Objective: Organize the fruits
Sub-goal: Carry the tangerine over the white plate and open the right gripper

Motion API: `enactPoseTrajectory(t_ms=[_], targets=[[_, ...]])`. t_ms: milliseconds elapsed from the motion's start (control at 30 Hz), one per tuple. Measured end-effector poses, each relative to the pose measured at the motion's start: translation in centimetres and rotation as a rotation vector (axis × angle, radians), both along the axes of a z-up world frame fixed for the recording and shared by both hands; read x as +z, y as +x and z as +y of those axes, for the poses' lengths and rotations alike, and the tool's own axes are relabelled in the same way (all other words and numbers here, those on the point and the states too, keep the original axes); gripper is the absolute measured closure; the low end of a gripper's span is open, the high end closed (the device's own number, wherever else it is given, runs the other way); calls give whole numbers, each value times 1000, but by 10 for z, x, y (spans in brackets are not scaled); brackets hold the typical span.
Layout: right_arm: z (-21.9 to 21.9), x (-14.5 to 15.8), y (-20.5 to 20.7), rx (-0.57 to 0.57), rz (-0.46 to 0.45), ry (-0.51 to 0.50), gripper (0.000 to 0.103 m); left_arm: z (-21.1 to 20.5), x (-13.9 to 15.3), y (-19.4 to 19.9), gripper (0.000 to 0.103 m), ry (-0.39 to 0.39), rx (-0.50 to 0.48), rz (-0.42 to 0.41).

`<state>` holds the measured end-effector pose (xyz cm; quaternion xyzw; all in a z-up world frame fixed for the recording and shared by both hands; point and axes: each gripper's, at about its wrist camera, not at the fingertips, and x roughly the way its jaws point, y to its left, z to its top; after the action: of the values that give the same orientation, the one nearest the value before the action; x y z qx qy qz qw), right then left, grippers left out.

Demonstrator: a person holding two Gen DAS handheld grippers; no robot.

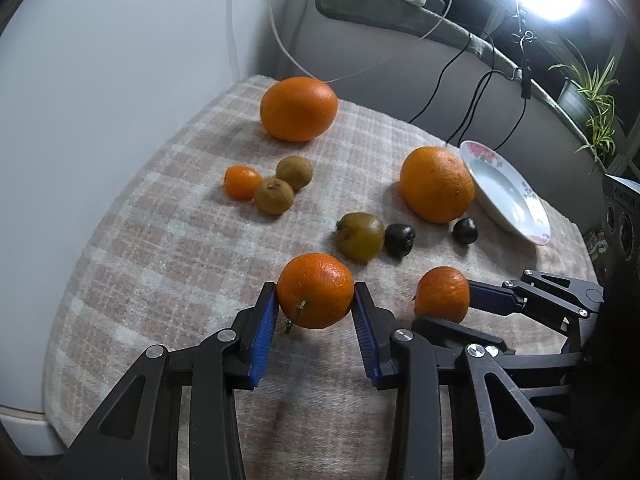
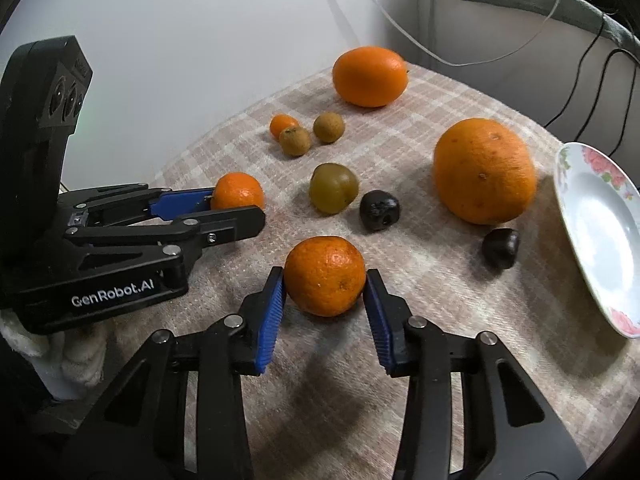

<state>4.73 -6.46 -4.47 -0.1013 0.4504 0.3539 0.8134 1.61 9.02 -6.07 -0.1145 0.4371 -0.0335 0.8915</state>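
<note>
Two mandarins gripped: left gripper (image 1: 315,300) clamps stemmed mandarin (image 1: 315,290), right gripper (image 2: 325,278) clamps second mandarin (image 2: 325,275). Lift straight, gentle pressure; carry to plate (image 2: 600,216).

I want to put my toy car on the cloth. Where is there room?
The checked cloth is bare between the mandarin in the right tongs and the flowered white plate, and along its left edge. The middle is crowded with fruit.

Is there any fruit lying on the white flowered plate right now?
No, the white flowered plate holds nothing; every fruit lies on the checked cloth beside it.
</note>
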Motion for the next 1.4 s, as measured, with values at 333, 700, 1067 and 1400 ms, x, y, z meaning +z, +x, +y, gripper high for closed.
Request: enactPoseTrajectory(t_ms=[333,700,1067,1400], targets=[[-44,29,4,-81,-61,29,62,-36,18,15,67,4,-74,-40],[-115,44,28,-221,-100,46,62,-91,33,48,67,8,-169,-81],[-173,38,62,-344,-75,42,62,-149,30,90,67,13,-272,-70],[-195,23,93,-394,-40,25,62,-181,23,116,67,40,-306,-42]])
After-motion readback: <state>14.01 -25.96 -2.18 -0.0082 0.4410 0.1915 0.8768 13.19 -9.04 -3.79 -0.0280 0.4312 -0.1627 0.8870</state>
